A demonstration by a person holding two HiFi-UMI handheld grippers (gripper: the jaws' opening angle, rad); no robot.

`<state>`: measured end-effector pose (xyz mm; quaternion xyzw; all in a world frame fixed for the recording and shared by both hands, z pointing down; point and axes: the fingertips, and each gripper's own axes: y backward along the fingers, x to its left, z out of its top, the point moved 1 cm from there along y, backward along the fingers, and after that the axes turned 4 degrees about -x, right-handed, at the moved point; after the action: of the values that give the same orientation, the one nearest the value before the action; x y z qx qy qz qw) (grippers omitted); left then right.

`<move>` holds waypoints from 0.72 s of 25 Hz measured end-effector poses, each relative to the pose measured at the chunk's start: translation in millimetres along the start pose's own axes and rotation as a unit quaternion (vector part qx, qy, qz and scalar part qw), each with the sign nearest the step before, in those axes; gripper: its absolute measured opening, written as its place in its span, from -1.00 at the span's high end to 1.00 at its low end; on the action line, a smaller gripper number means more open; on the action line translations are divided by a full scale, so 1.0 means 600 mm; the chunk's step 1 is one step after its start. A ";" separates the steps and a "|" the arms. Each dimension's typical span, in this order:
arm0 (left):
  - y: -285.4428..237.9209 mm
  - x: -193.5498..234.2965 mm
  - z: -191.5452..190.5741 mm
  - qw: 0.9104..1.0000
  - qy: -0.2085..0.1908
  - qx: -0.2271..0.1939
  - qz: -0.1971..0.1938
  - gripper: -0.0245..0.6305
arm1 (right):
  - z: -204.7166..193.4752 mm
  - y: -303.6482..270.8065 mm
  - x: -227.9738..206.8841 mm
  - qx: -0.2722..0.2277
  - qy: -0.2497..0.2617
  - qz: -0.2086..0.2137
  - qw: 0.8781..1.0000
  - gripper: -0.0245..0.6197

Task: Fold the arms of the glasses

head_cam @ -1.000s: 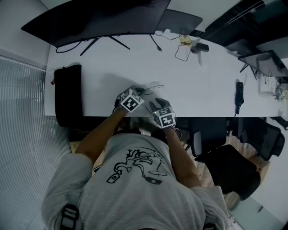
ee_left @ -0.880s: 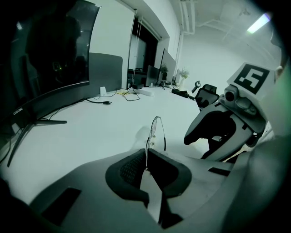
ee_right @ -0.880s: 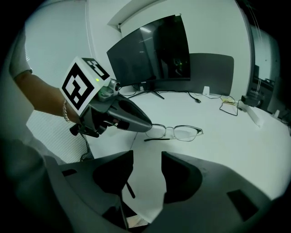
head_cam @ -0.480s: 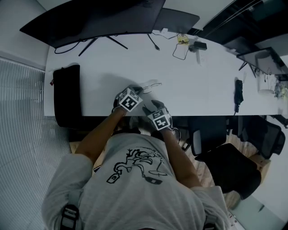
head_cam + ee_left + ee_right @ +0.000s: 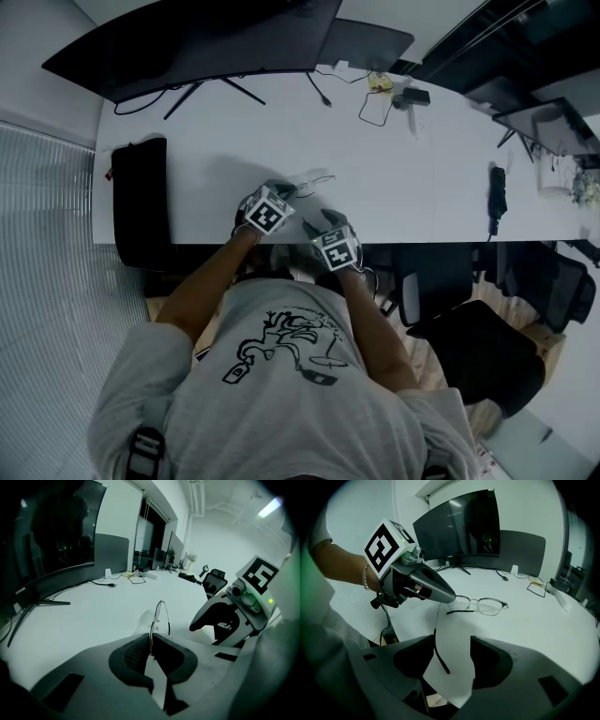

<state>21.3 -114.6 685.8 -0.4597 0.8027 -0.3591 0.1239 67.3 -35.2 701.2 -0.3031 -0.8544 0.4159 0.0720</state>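
Observation:
Thin metal glasses (image 5: 480,605) lie on the white desk (image 5: 403,178), small in the head view (image 5: 315,177). My left gripper (image 5: 151,644) is shut on the frame's edge near the hinge; the lens rim (image 5: 159,613) stands up just beyond its jaws. One arm lies folded across the lenses. The other arm (image 5: 436,644) runs back between the pads of my right gripper (image 5: 450,660) without touching them. That gripper is open; its jaws have just been opening. It sits close to the right of the left gripper (image 5: 281,192), near the desk's front edge.
A curved monitor (image 5: 187,42) and a dark panel stand at the back. A black bag (image 5: 141,202) lies at the desk's left end. There are cables (image 5: 380,103) at the back and a dark handset (image 5: 495,197) at the right. An office chair (image 5: 483,361) is beside the person.
The right gripper has shifted a little left and back toward the desk's front edge. The left gripper and the glasses have stayed in place.

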 end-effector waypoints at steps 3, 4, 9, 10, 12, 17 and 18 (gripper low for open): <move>0.001 -0.001 0.001 1.000 -0.002 0.001 -0.003 0.81 | 0.000 0.001 -0.007 -0.001 -0.001 -0.006 1.000 0.16; 0.001 -0.001 0.000 1.000 -0.002 0.002 -0.004 0.81 | 0.000 0.002 -0.009 -0.001 -0.003 -0.007 1.000 0.16; 0.004 0.000 -0.002 1.000 0.002 0.004 -0.009 0.81 | 0.003 0.003 -0.020 -0.002 -0.010 -0.017 1.000 0.17; 0.004 0.000 -0.002 1.000 0.001 0.004 -0.010 0.81 | 0.004 0.003 -0.023 -0.002 -0.011 -0.018 1.000 0.17; 0.003 0.001 -0.002 1.000 -0.002 0.003 -0.011 0.81 | 0.005 0.003 -0.027 -0.002 -0.012 -0.022 1.000 0.17; 0.003 0.003 -0.006 1.000 -0.007 0.000 -0.013 0.81 | 0.007 0.002 -0.033 -0.005 -0.020 -0.028 0.999 0.18; 0.004 0.003 -0.007 1.000 -0.006 0.002 -0.014 0.81 | 0.008 0.001 -0.035 -0.004 -0.021 -0.029 0.999 0.18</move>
<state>16.5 -113.2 687.2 -0.4729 0.7947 -0.3597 0.1244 82.6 -50.0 700.5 -0.2697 -0.8659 0.4163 0.0652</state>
